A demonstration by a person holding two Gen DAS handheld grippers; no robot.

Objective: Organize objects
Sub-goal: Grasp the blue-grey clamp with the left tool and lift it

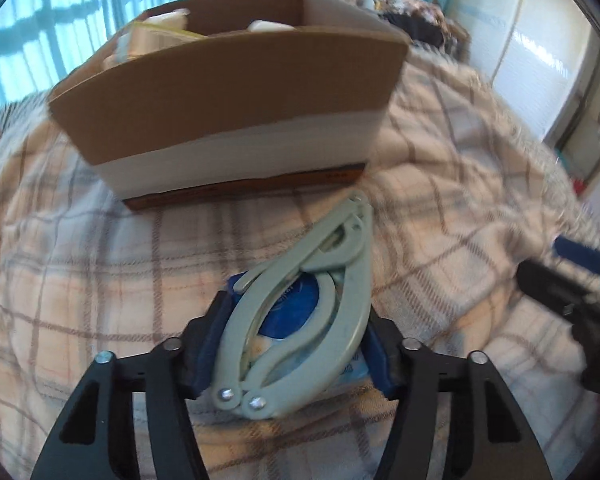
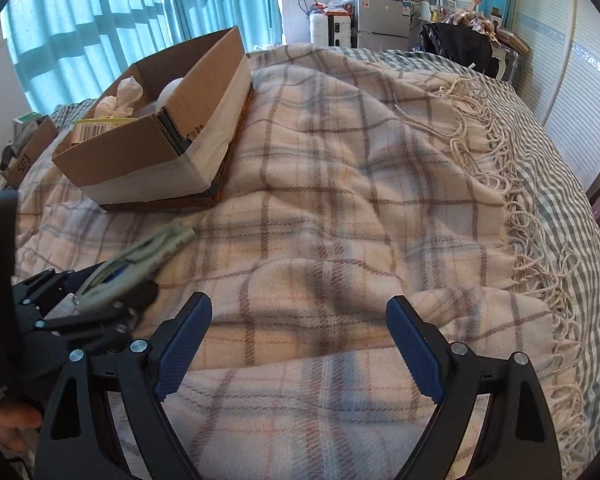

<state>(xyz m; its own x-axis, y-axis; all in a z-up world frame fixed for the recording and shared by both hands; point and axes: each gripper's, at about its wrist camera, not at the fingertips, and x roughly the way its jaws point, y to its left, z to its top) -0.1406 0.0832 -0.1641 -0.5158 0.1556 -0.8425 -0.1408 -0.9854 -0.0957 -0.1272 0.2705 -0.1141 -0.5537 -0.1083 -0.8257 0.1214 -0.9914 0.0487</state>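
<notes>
My left gripper (image 1: 296, 344) is shut on a pale green folding hanger (image 1: 340, 280), with a blue and white packet (image 1: 292, 308) under the hanger between the fingers. It holds them just above the plaid blanket, in front of an open cardboard box (image 1: 236, 92). The box holds several pale items. In the right wrist view the hanger (image 2: 140, 260) and left gripper show at the lower left, near the box (image 2: 148, 152). My right gripper (image 2: 300, 344) is open and empty over the blanket.
A plaid blanket (image 2: 340, 200) with a fringed edge (image 2: 520, 240) covers the bed. Blue curtains (image 2: 120, 20) hang behind the box. A small fridge (image 2: 380, 20) and clutter stand at the far end. Another carton (image 2: 24, 156) sits at the far left.
</notes>
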